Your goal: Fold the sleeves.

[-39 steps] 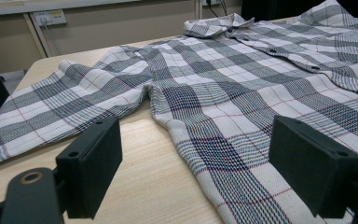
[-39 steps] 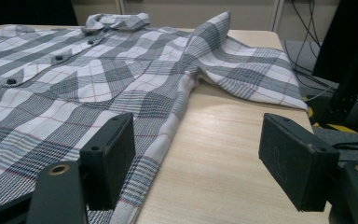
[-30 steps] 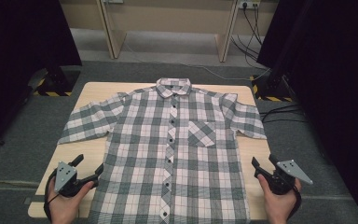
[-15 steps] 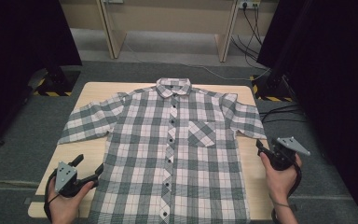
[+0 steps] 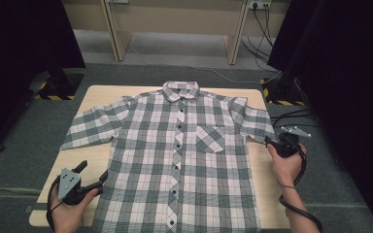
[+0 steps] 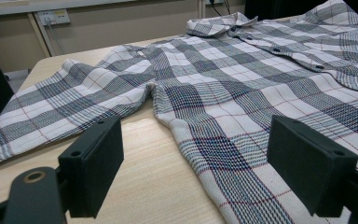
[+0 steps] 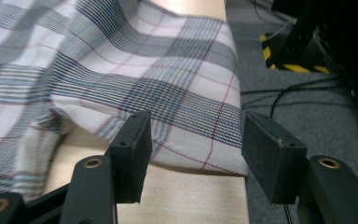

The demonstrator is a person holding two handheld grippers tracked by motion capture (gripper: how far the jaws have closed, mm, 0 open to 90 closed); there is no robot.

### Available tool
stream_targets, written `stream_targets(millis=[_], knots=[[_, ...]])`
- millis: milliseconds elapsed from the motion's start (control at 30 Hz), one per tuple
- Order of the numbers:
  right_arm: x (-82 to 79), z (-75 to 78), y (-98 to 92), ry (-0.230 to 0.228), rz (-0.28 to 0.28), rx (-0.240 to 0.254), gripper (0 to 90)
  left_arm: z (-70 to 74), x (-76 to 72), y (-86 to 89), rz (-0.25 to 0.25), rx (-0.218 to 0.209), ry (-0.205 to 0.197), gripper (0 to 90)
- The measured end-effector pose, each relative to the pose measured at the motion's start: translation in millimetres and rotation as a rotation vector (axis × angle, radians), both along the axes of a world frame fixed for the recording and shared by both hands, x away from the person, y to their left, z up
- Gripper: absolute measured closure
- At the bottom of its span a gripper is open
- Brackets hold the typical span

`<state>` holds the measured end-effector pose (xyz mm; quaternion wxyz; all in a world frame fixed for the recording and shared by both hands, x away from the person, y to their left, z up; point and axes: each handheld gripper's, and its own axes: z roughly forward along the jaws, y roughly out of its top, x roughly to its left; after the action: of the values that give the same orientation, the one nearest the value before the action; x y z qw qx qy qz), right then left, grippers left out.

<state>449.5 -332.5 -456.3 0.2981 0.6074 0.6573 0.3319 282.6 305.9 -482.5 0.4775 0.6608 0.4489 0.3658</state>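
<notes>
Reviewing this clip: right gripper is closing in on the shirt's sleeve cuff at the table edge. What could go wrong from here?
1. The right gripper has just been closing, its jaws either side of the sleeve hem but not yet pressing; it may catch only the top layer, or miss.
2. That sleeve lies at the table edge, so a slipped pinch could drag it over the side.
3. The left gripper hangs open by the shirt side; pulling with one gripper only could skew the flat shirt.

I can read no words, labels, brands or numbers anywhere here, not on my plaid shirt (image 5: 184,160) either.
</notes>
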Motion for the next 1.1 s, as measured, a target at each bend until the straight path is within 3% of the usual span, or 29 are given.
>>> stream_targets(millis=[367, 467, 567, 700, 733, 967, 1100], knots=[[33.8, -12.6, -8.0, 0.109, -0.012, 0.023, 47.0, 0.0, 0.1, -0.3, -0.003, 0.002, 0.000, 18.1], [35.8, -13.1, -6.5, 0.113, -0.001, -0.018, 50.8, 0.0, -0.1, -0.4, -0.003, 0.003, -0.001, 18.2], [34.8, -14.1, -6.4, 0.104, 0.010, -0.025, 52.9, 0.0, 0.2, -0.1, 0.000, 0.001, 0.002, 18.3], [29.4, -17.5, -1.1, 0.064, 0.031, -0.030, 71.6, 0.0, 0.5, 0.6, 0.005, -0.005, 0.006, 18.4], [29.1, -17.7, 0.3, 0.061, 0.033, -0.033, 72.6, 0.0, 0.4, 0.5, 0.004, -0.004, 0.004, 18.5], [30.7, -16.7, 1.2, 0.074, 0.015, 0.015, 87.7, 0.0, 0.1, -0.1, 0.001, 0.002, 0.001, 18.7], [31.5, -16.3, 1.3, 0.080, 0.001, 0.045, 89.7, 0.0, -0.3, -0.1, 0.000, 0.001, -0.002, 18.7]])
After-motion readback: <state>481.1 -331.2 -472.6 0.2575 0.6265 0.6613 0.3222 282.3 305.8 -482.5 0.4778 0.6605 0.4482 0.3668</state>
